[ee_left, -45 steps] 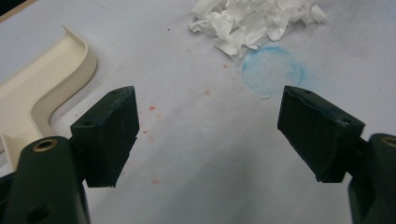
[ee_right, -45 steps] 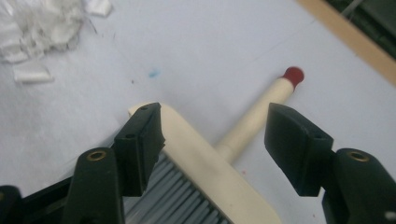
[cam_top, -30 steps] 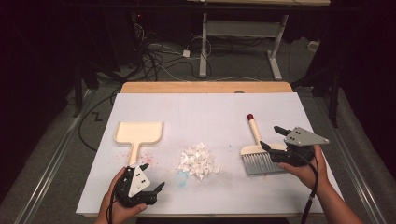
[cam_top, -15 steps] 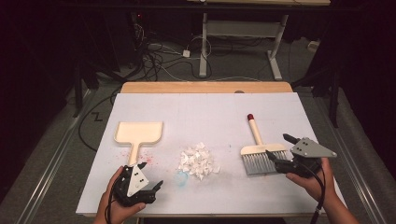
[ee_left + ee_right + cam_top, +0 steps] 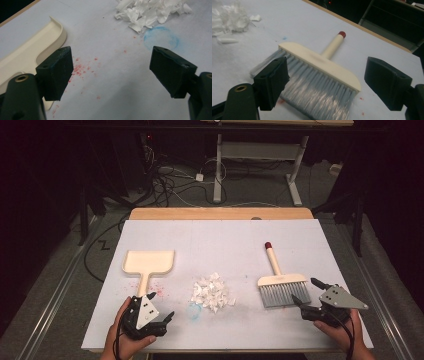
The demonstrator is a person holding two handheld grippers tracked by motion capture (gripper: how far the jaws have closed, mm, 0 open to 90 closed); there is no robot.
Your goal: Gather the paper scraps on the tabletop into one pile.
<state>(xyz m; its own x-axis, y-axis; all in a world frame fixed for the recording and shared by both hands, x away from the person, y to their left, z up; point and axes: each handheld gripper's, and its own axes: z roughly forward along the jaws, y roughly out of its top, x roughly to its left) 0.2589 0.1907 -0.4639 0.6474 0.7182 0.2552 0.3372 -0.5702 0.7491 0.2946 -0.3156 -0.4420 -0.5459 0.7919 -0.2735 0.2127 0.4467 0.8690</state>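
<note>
A cream brush (image 5: 280,282) with grey bristles and a red-tipped handle lies flat on the white table cover, right of centre. My right gripper (image 5: 305,290) sits at the bristles' right corner, low over the table. Its jaws have just been opening and now stand wide, with nothing pressed between the pads. In the right gripper view the brush (image 5: 322,62) lies just ahead of the right gripper (image 5: 324,75). A pile of white paper scraps (image 5: 212,292) sits mid-table. The cream dustpan (image 5: 149,262) lies at the left. My left gripper (image 5: 167,319) rests open below the dustpan's handle, empty (image 5: 110,67).
Red specks and a faint blue ring (image 5: 161,38) mark the cover near the scraps (image 5: 150,12). The dustpan's rim (image 5: 30,52) lies left of the left jaw. A wooden table edge (image 5: 220,213) runs along the far side, with cables and a desk frame beyond.
My right gripper has drawn back from the brush head toward the near right edge and sunk lower, its jaws spreading wider. The brush stays in place. The left gripper has not moved.
</note>
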